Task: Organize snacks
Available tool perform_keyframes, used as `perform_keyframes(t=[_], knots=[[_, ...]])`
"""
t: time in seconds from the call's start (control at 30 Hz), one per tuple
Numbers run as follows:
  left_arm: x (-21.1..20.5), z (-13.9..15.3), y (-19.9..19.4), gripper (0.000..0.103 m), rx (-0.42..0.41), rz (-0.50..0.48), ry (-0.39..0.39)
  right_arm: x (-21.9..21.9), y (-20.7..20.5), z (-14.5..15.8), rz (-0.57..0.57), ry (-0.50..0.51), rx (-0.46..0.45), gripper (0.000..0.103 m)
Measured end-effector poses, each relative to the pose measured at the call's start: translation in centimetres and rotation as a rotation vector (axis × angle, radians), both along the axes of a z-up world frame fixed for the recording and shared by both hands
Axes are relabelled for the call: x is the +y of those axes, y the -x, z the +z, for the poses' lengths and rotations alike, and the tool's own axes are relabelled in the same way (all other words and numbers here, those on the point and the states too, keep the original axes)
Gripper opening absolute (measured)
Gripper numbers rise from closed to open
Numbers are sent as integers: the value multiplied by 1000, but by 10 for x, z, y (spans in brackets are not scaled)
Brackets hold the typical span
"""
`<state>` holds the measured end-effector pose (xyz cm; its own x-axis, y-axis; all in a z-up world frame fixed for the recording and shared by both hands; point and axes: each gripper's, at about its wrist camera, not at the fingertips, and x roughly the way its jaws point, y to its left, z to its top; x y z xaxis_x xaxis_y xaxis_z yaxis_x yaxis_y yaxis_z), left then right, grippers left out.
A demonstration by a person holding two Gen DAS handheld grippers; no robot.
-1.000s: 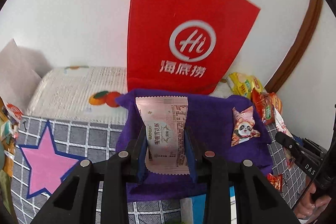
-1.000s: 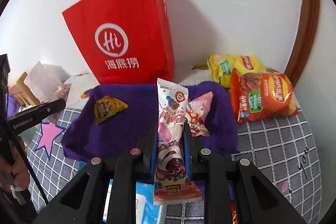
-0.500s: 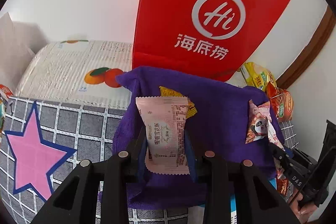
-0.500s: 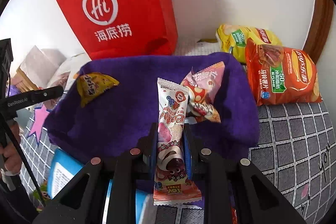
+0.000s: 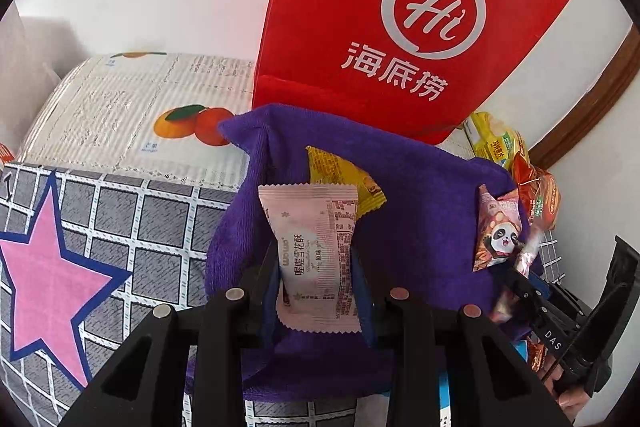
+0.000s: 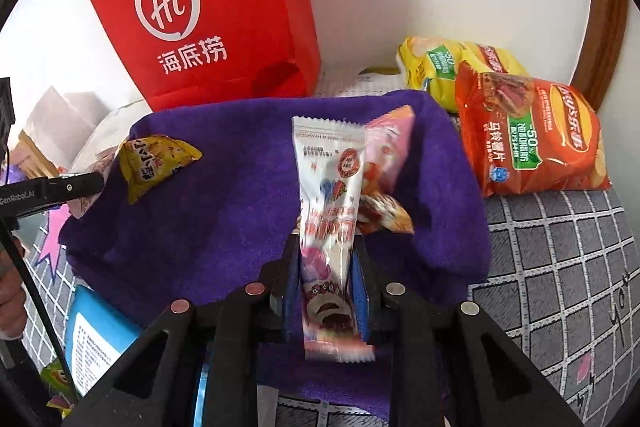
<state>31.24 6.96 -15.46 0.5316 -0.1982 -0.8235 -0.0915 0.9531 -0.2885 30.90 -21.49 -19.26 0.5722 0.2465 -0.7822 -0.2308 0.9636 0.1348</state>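
Observation:
A purple cloth-lined bin (image 5: 420, 207) (image 6: 224, 219) lies under both grippers. Inside are a yellow packet (image 5: 344, 183) (image 6: 152, 163) and a pink panda packet (image 5: 498, 231) (image 6: 388, 155). My left gripper (image 5: 316, 259) is shut on a pale pink snack packet (image 5: 312, 227), held upright over the bin's left part. The jaws of my right gripper (image 6: 326, 243) are opening. A long white and pink snack bar (image 6: 328, 187) still stands between them, blurred at its lower end and slipping forward over the bin's right part.
A red paper bag (image 5: 380, 27) (image 6: 208, 19) stands behind the bin against the white wall. An orange chips bag (image 6: 536, 135) and a yellow one (image 6: 440, 67) lie at the right. A blue pack (image 6: 96, 339) sits near left, on a grey checked sheet (image 5: 140, 227).
Both grippers came down closer over the purple bin. The right jaws have parted slightly and the snack bar has slid forward between them. The left grip is unchanged.

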Motion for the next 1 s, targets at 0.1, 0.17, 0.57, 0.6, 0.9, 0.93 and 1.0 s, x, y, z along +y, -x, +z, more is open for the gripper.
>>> perform_keyframes(t=[0.1,0.17,0.57,0.6,0.9,0.93,1.0], knots=[[-1,-2,0,31,9,-2,4,3,3,4,24,8,-19,43],[-2,-3,0,31,17,-9,3,5,8,8,38,7,-43,51],[-3,-7,2,33,60,-6,37,-22,54,59,-36,32,-147,60],[-2,-5,3,34,60,-1,44,-27,59,60,-49,35,-149,60],[-6,17,12,52,14,-29,43,-72,96,35,-189,61,-51,60],[-7,19,12,53,9,-36,45,-75,101,29,-193,63,-36,60],[-9,22,13,54,2,-47,47,-78,108,20,-191,72,-17,60]])
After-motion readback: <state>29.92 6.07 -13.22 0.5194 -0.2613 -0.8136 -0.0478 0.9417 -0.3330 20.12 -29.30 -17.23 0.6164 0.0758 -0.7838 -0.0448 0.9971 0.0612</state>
